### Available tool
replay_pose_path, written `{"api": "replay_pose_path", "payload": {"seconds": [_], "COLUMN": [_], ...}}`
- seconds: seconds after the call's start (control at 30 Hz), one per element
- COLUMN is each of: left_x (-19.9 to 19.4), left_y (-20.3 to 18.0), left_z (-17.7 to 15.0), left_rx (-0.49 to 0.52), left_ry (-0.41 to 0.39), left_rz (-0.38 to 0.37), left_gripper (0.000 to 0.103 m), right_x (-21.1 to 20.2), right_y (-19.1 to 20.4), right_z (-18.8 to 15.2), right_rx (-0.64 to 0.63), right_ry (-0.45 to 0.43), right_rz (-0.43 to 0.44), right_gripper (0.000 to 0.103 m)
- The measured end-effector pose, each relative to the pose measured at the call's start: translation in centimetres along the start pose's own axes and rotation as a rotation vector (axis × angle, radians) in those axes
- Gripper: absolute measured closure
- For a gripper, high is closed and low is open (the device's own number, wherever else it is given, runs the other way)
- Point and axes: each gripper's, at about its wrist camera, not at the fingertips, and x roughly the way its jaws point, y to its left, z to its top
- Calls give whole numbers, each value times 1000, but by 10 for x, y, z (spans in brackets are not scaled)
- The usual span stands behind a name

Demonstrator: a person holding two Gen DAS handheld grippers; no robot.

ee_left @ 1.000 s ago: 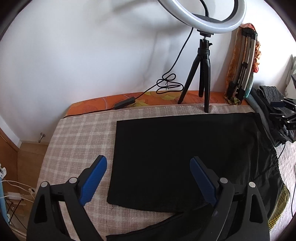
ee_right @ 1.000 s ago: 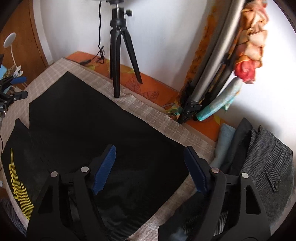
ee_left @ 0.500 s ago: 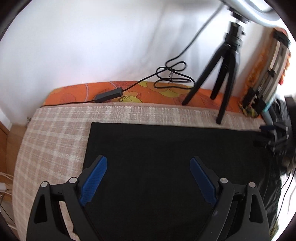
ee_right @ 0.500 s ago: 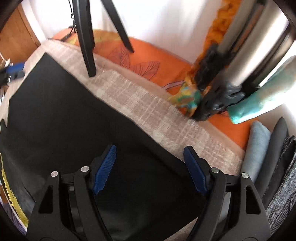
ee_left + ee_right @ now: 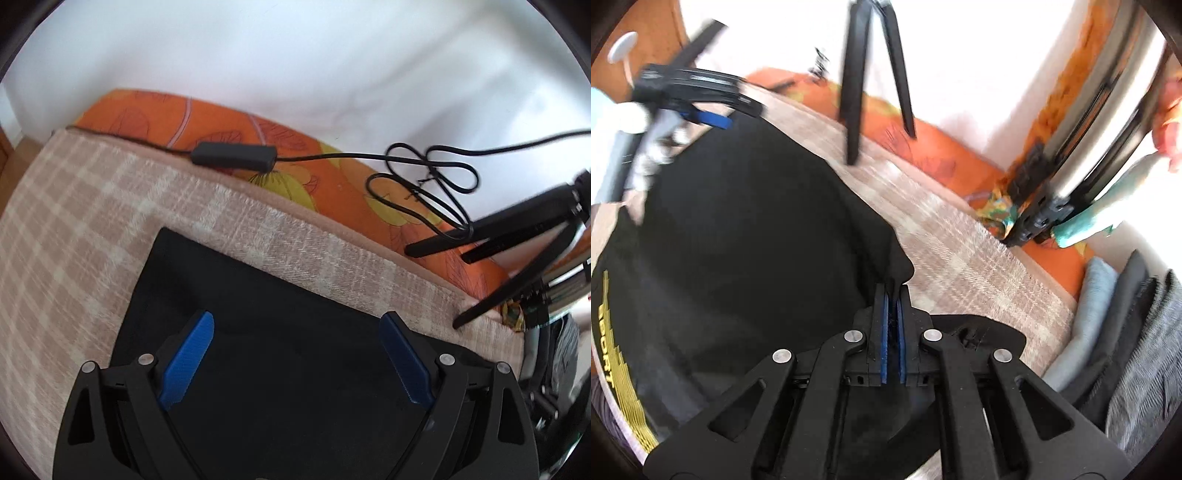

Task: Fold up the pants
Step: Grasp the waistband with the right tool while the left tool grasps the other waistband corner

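The black pants (image 5: 280,332) lie flat on a checked beige blanket (image 5: 74,236). In the left wrist view my left gripper (image 5: 297,325) is open and hovers over the pants near their far left corner. In the right wrist view my right gripper (image 5: 892,291) is shut on the pants' far edge (image 5: 897,266) and lifts it into a peak. The pants (image 5: 746,258) spread out to the left, with a yellow SPORT print (image 5: 609,354) at the near left. The left gripper (image 5: 698,96) shows blurred at the far left of that view.
A black tripod (image 5: 857,74) stands on the blanket's far edge, also seen in the left wrist view (image 5: 517,236). A black cable with an inline box (image 5: 232,157) lies on the orange sheet (image 5: 332,173). Folded stands (image 5: 1089,129) lean at the wall. Folded clothes (image 5: 1126,325) are stacked at the right.
My right gripper has closed on the pants' far edge and raised it. My left gripper has moved forward toward the far left corner and stays open.
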Motion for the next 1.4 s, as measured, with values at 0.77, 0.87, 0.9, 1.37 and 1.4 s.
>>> {"api": "replay_pose_path", "payload": {"seconds": [0.77,0.87,0.9,1.37,1.4], "left_x": [-10,-19,-23,-124,-132], "left_y": [14,16,16,25,25], "left_z": [-34,-39,-42,-76,-81], "left_rx": [-92,-83,-71,4,19], "left_ry": [-109,-156,-165,-314,-325], "left_rz": [-13,-44,-46,-129,-126], "left_gripper": [99,103,103,103,103], "right_x": [-27,-33,-36,-89,-92], "right_y": [34,36,37,78,83], "right_z": [-25,-25,-25,-41,-45], "right_rx": [-30,-38,-42,-115,-123], "right_ry": [-75,-79,-80,-78,-72], "right_rz": [-70,-81,-82,-105,-107], "right_gripper": [98,98,98,98,98]}}
